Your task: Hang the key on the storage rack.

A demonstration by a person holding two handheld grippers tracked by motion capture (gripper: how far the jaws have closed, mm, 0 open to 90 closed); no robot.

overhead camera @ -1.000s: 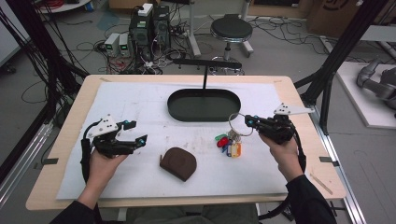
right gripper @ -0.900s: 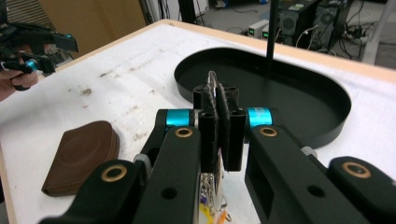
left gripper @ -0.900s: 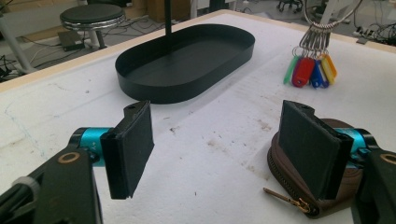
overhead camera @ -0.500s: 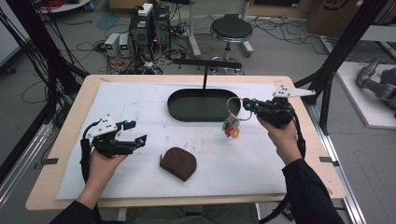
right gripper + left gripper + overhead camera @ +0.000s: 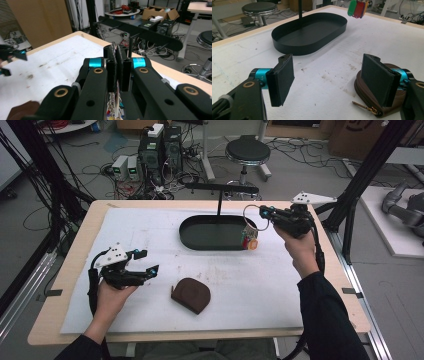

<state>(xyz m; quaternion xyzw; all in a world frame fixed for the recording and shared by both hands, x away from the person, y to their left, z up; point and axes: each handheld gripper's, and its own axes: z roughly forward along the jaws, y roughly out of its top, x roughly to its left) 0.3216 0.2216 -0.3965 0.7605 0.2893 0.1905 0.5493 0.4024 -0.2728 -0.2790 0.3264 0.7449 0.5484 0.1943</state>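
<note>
My right gripper (image 5: 264,213) is shut on a metal key ring (image 5: 250,216). Its coloured tags (image 5: 250,240) dangle over the right end of the black oval tray (image 5: 187,238). In the right gripper view the ring's wire (image 5: 114,47) sits pinched between the closed pads of that gripper (image 5: 117,53). The tags (image 5: 358,8) hang beyond the tray (image 5: 312,47) in the left gripper view. My left gripper (image 5: 147,261) is held open over the white mat, left of a brown zip pouch (image 5: 191,294). The pouch (image 5: 362,92) lies just behind the right pad, with nothing between the jaws of the left gripper (image 5: 329,80).
A black T-shaped stand rises from the tray, its post (image 5: 219,202) carrying a crossbar (image 5: 222,187). The white mat (image 5: 280,285) covers most of the wooden table. A stool (image 5: 247,150), computers and cables stand on the floor behind the table.
My right gripper has lifted the key ring with its tags off the mat and carried it up and back to the tray's right end. The left gripper has stayed put.
</note>
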